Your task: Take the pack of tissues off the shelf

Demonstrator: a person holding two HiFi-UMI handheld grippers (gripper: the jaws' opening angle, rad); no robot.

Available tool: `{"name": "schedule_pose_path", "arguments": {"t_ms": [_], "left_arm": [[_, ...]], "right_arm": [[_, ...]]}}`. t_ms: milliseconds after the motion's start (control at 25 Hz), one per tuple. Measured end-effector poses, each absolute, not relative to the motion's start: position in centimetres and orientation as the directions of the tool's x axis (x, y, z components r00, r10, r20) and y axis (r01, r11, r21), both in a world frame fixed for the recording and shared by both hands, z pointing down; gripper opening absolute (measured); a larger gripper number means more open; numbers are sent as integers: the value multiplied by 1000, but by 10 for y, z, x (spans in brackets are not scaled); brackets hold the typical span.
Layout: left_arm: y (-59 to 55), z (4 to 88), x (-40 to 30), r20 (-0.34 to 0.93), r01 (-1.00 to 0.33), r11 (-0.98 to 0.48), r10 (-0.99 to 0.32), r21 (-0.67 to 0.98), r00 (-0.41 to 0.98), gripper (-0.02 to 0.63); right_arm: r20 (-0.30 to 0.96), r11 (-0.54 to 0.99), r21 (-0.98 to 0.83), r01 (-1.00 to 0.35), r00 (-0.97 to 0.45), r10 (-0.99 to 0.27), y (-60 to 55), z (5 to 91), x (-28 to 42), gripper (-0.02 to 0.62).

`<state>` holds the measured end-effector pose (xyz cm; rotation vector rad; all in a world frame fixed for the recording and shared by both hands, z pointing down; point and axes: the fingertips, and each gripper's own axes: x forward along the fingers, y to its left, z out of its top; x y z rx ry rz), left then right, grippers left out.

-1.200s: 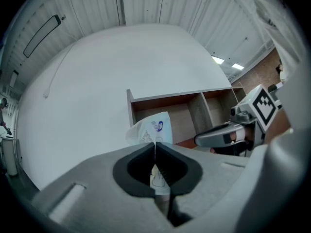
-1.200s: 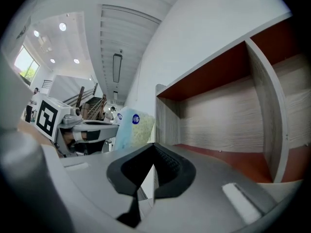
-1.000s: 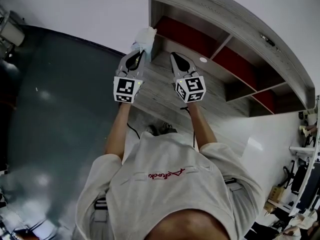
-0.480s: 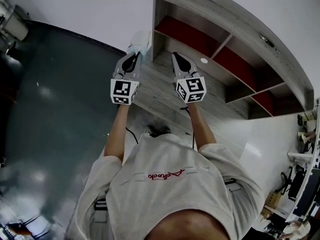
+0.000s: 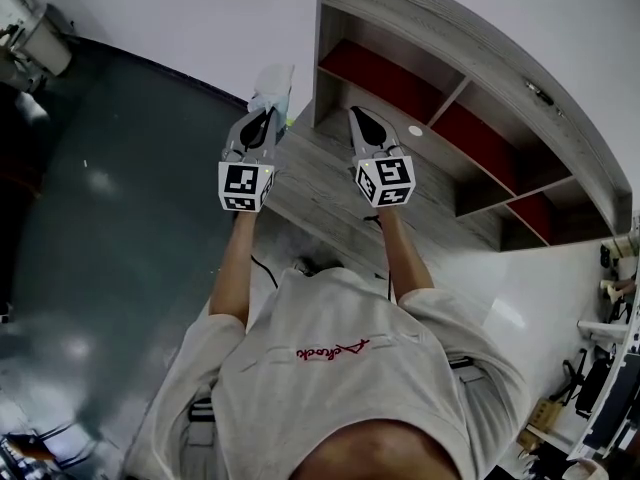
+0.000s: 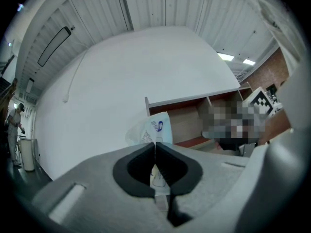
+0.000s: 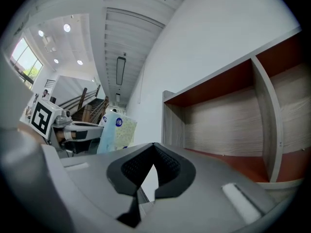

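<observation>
Tissues (image 5: pixel 272 81) in left gripper (image 5: pixel 267 113), farther from shelf (image 5: pixel 450 28)

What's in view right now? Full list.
tissue pack: 1, white and blue, past the shelf's left end, in the left jaws
shelf: 1, grey wood, in front of the person
back panels: 3 seen, red, inside the shelf's bays
disc: 1, white, on the shelf board; too small to identify
floor: dark grey, left of the shelf
wall: white, behind the shelf
shirt: 1, light grey, on the person
left gripper: grey, jaws shut on the tissue pack
right gripper: grey, jaws shut, empty, over the shelf board
</observation>
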<state>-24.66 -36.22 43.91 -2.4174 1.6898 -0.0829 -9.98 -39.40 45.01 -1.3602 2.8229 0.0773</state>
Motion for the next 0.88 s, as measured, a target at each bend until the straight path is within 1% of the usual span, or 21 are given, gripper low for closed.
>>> {"name": "schedule_pose_path", "arguments": {"t_ms": [360, 880], "left_arm": [[-373, 448, -254, -50, -931, -320, -942, -175, 333, 2], [-380, 453, -248, -44, -932, -328, -940, -152, 338, 2]], "right_arm": [[-27, 614, 40, -788, -615, -788, -402, 452, -99, 6], [-8, 617, 35, -786, -618, -786, -403, 461, -94, 6]]}}
